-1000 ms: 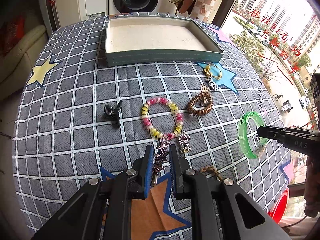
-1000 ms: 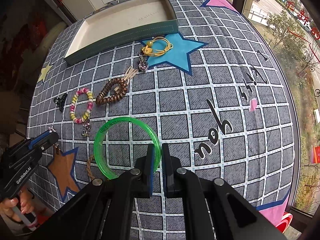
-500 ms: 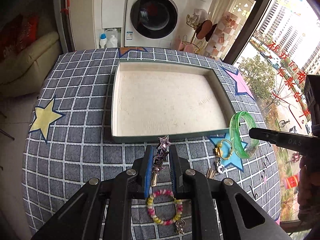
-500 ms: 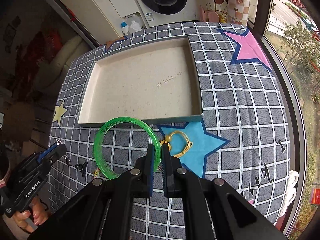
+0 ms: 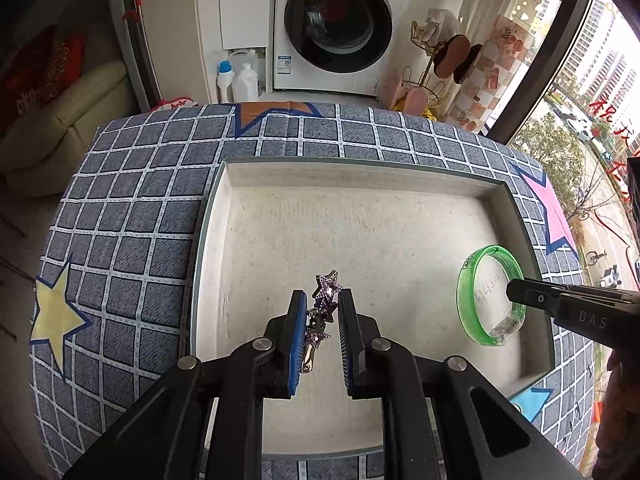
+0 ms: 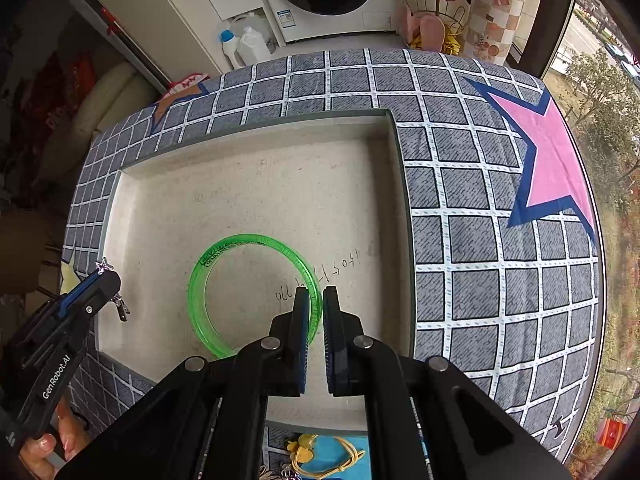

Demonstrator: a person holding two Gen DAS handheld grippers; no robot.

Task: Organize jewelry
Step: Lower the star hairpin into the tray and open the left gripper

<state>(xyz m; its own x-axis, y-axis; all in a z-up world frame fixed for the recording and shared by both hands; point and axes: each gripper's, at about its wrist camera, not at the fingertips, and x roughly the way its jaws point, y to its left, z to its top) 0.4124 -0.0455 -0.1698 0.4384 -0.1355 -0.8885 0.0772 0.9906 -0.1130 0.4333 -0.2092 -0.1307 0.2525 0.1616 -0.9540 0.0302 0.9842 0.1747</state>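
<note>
A shallow tray (image 5: 516, 204) with a cream inside and green rim (image 6: 402, 184) lies on the checked tablecloth. My left gripper (image 5: 322, 300) hangs over its near left part, shut on a purple star hair clip (image 5: 326, 292) that sticks up between the fingers. My right gripper (image 6: 316, 300) is shut on the rim of a clear green bangle (image 6: 208, 276), held above the tray's right half. From the left wrist, the bangle (image 5: 466, 292) hangs at the right gripper's tip (image 5: 514, 292). From the right wrist, the left gripper (image 6: 102, 276) shows at the tray's left edge.
Grey checked tablecloth (image 5: 132, 232) with coloured stars covers the table. A yellow cord bracelet (image 6: 340, 456) lies on a blue star just before the tray. Beyond the table stand a washing machine (image 5: 340, 24), two bottles (image 5: 236, 80) and a shoe rack (image 5: 436, 68). A window runs along the right.
Both grippers have travelled from the loose jewelry near the table's front to above the tray, carrying the star clip and the green bangle. Neither grip has changed.
</note>
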